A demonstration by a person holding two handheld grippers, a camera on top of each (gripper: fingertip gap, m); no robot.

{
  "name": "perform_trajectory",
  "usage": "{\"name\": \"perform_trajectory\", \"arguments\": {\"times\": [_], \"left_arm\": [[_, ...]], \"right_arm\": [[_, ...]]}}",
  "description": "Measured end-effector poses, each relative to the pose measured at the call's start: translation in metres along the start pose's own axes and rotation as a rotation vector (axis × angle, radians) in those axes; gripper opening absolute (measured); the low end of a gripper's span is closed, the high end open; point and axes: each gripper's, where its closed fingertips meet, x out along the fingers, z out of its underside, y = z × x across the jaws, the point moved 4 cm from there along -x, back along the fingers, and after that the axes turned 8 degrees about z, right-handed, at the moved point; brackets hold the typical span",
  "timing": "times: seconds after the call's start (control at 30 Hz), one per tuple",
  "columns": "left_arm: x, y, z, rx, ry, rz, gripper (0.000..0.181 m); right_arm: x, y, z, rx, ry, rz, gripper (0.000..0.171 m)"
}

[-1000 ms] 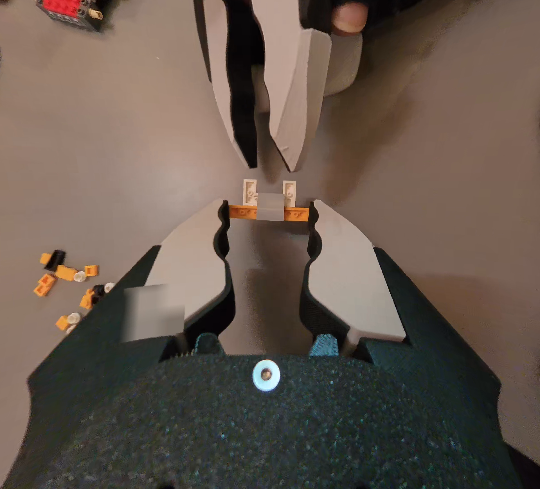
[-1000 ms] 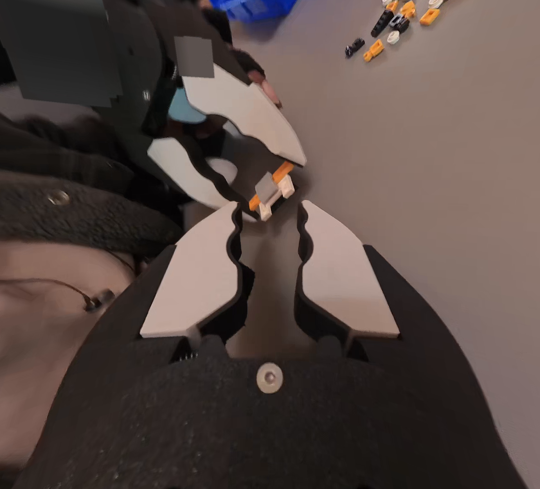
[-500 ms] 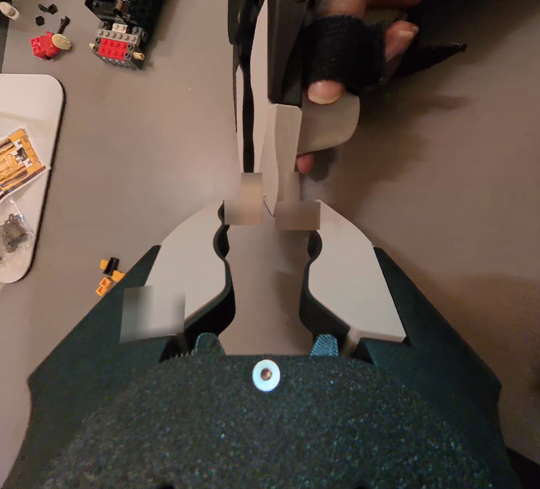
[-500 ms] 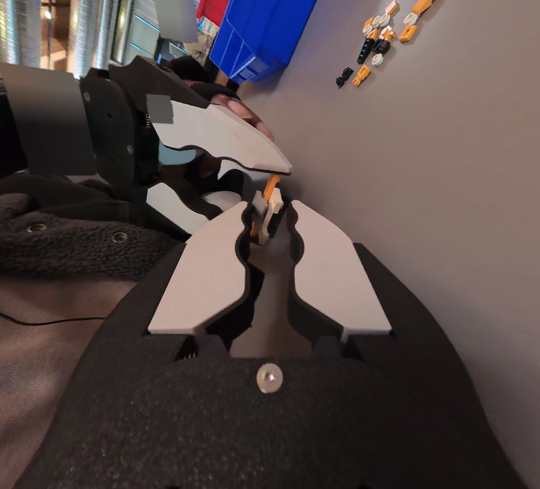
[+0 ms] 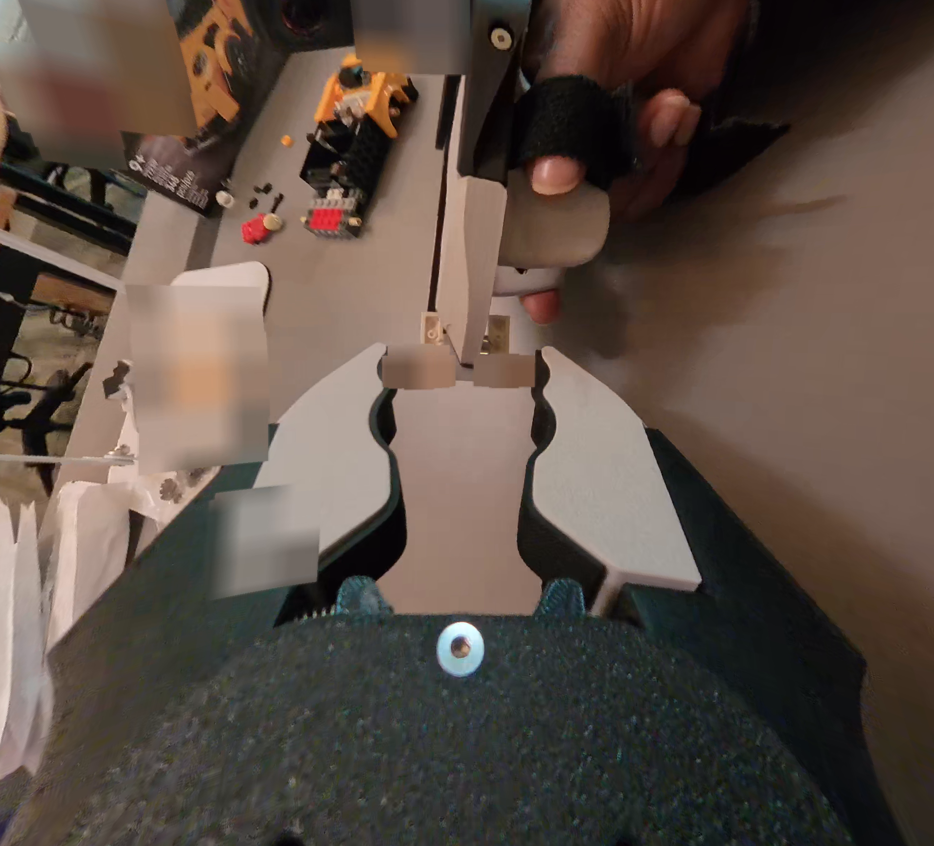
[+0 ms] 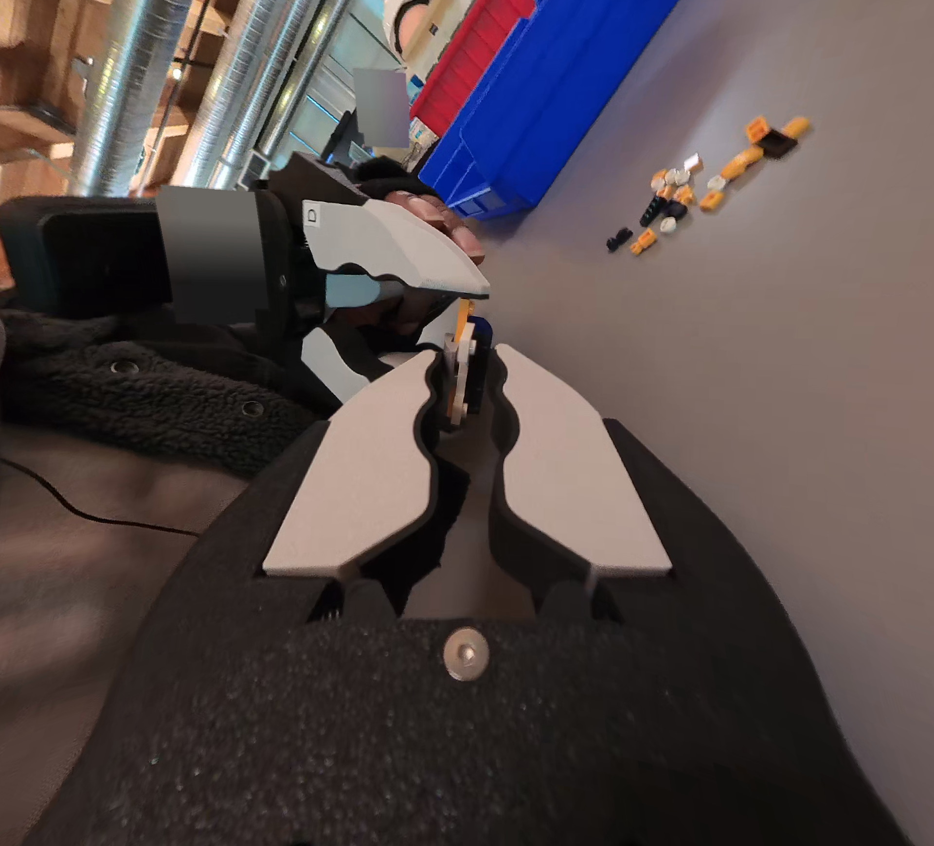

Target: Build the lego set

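A small lego assembly, an orange plate with white, grey and black pieces (image 6: 462, 367), is held off the grey table (image 6: 707, 417) between both grippers. My left gripper (image 5: 460, 359) is shut on the assembly's two ends; blur patches cover most of the plate there, and only two white pieces (image 5: 432, 329) show. It also shows in the right wrist view (image 6: 434, 332). My right gripper (image 6: 467, 352) is shut on the assembly across its thickness, with a pad against each face. In the left wrist view it (image 5: 467, 347) comes in from above, edge on.
A partly built orange and black model (image 5: 354, 129), a red and grey block (image 5: 331, 218) and small loose parts (image 5: 258, 228) lie on the table beyond. A set box (image 5: 202, 64) stands at the far left. Blue bins (image 6: 556, 64) and loose orange, white and black pieces (image 6: 682, 190) lie on the other side.
My right gripper moved onto the assembly and its jaws narrowed until the pads met it. My left gripper kept its hold. Both grippers tilted, so more of the room shows.
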Motion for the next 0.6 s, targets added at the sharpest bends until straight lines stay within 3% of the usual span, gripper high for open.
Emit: {"name": "perform_trajectory", "arguments": {"times": [0.1, 0.17, 0.4, 0.6], "left_arm": [[-0.007, -0.005, -0.002, -0.043, 0.064, 0.011, 0.062], [-0.012, -0.007, -0.003, -0.106, 0.135, 0.054, 0.06], [-0.028, -0.008, -0.011, -0.542, 0.531, 0.443, 0.038], [-0.03, 0.0, -0.021, -0.47, 0.561, 0.444, 0.029]], "right_arm": [[-0.004, -0.008, -0.006, -0.07, 0.039, -0.033, 0.016], [-0.005, -0.013, -0.007, -0.112, 0.06, -0.047, 0.016], [-0.012, -0.039, -0.009, -0.449, 0.134, -0.069, 0.016], [-0.013, -0.048, -0.004, -0.617, 0.14, -0.061, 0.015]]}}
